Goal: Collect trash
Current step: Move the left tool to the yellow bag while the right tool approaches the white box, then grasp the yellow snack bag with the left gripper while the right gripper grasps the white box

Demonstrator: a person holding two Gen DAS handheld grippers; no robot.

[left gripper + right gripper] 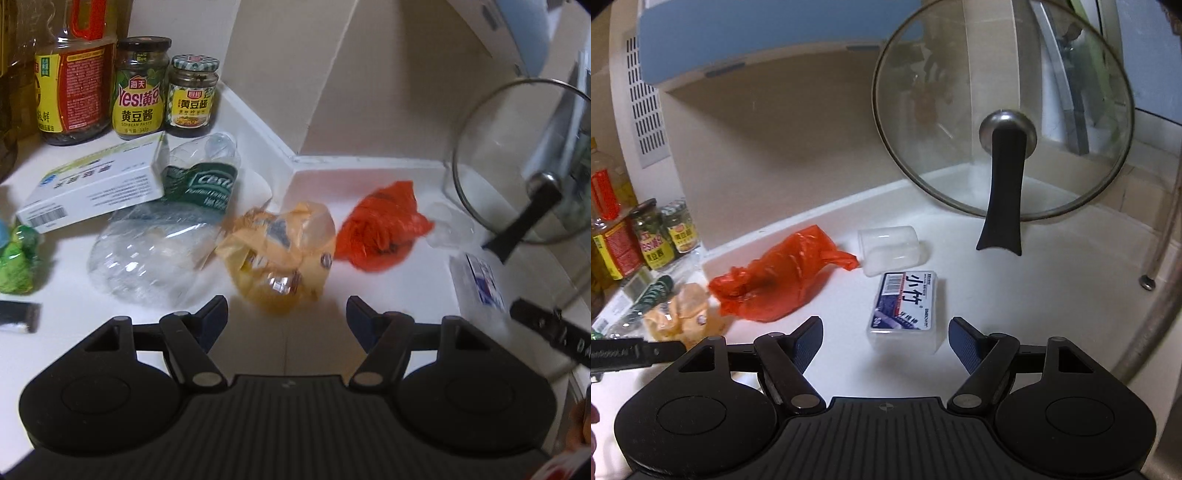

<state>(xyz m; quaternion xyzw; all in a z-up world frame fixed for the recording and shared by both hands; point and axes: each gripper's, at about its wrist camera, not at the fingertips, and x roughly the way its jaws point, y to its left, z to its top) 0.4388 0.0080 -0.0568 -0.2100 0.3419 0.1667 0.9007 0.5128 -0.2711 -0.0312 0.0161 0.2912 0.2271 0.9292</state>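
L gripper [287, 314] stood wide, empty, yellow wrapper [280, 254] just beyond; R gripper [885, 334] wide, empty, toothpick box [908, 304] near its jaws; red bag [775, 277] farther left; best straddle wrapper's bulk, then pinch.

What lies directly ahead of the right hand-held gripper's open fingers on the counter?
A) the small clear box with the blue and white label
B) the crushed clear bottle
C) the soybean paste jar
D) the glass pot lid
A: in the right wrist view, the small clear box lies flat on the counter just beyond the right hand-held gripper, untouched between its open fingers.
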